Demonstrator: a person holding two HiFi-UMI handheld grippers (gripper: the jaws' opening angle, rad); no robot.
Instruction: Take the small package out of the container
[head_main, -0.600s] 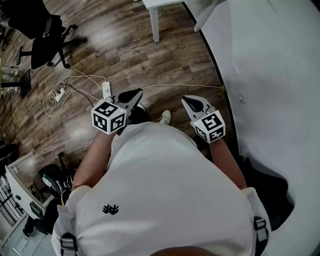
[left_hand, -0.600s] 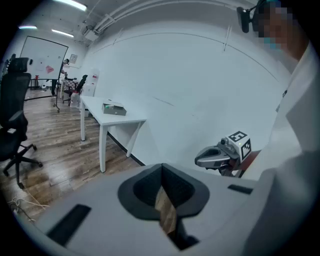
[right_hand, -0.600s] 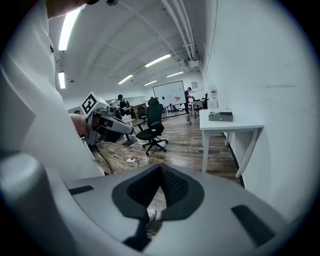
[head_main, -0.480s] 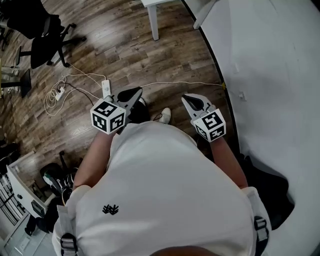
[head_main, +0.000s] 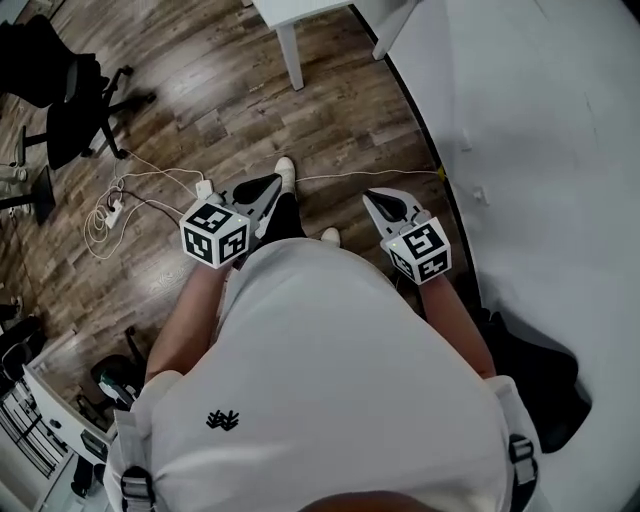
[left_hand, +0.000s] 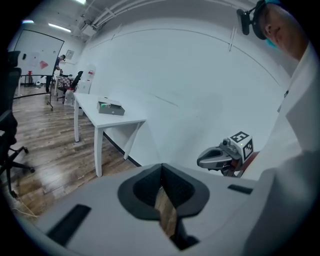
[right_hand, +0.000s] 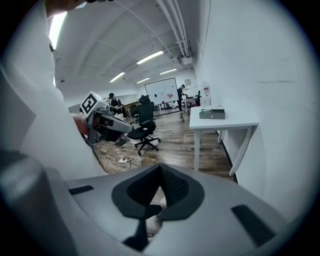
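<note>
A flat grey-green container (left_hand: 111, 107) lies on a white table (left_hand: 87, 102) by the white wall, some way ahead of me. It also shows in the right gripper view as the container (right_hand: 212, 114) on the table (right_hand: 235, 123). The small package cannot be made out from here. My left gripper (head_main: 272, 183) and right gripper (head_main: 374, 199) are held at waist height over the wooden floor, both shut with nothing between the jaws. The left gripper's own jaws (left_hand: 161, 172) meet in a seam, as do those of the right gripper (right_hand: 160, 171).
A black office chair (right_hand: 142, 125) stands on the floor to the left. White cables and a power strip (head_main: 205, 187) lie near my feet. The white wall (head_main: 540, 150) runs along my right. A table leg (head_main: 290, 58) shows at the top of the head view.
I have stepped forward: the table leg and floor have slid down toward me in the head view, and one shoe has swung ahead. Both grippers keep their pose.
</note>
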